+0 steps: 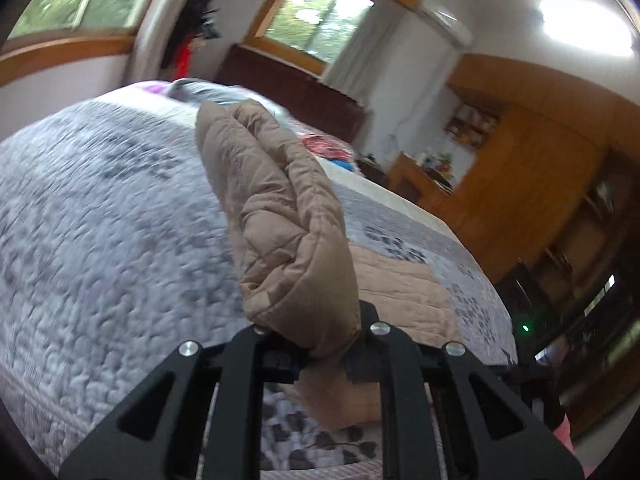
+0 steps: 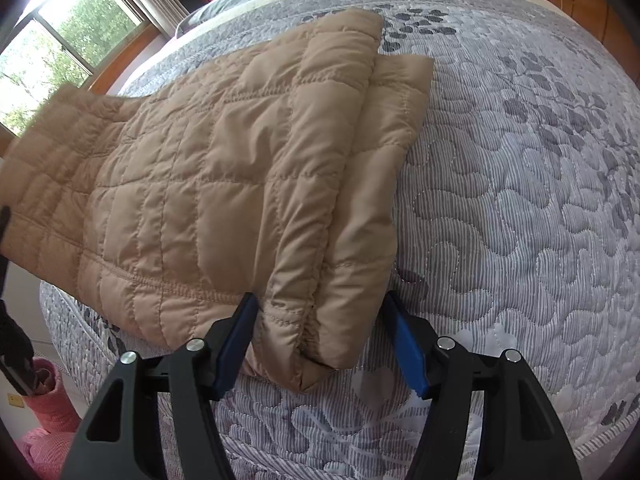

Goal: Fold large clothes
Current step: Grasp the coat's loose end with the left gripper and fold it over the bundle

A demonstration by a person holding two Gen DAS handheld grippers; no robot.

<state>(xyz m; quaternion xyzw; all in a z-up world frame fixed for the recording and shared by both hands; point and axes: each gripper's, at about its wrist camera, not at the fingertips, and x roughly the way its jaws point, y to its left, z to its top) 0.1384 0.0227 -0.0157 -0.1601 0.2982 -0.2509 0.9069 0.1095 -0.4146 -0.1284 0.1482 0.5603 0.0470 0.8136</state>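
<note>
The left gripper (image 1: 308, 344) is clamped on a thick corner of the tan quilted puffer jacket (image 2: 224, 184), and that corner stands up ahead of its fingers, lifted off the grey leaf-patterned quilted bedspread (image 2: 520, 200). Over on the other side, the right gripper (image 2: 320, 340) sits spread wide, its blue-padded fingers (image 2: 236, 344) either side of the folded near corner. I can't tell whether the pads touch the fabric, but nothing is pinched. The rest of the jacket lies flat on the bed, stretching away beyond the right fingers toward the window side.

My read: a fold is being carried over, and only one side is gripped. To do it well, the right fingers should close on all the stacked layers between them, deep enough that the slippery shell doesn't slide out. Then both corners want lifting level together, or the padding will twist. Lay it edge to edge, releasing only once it's settled.
</note>
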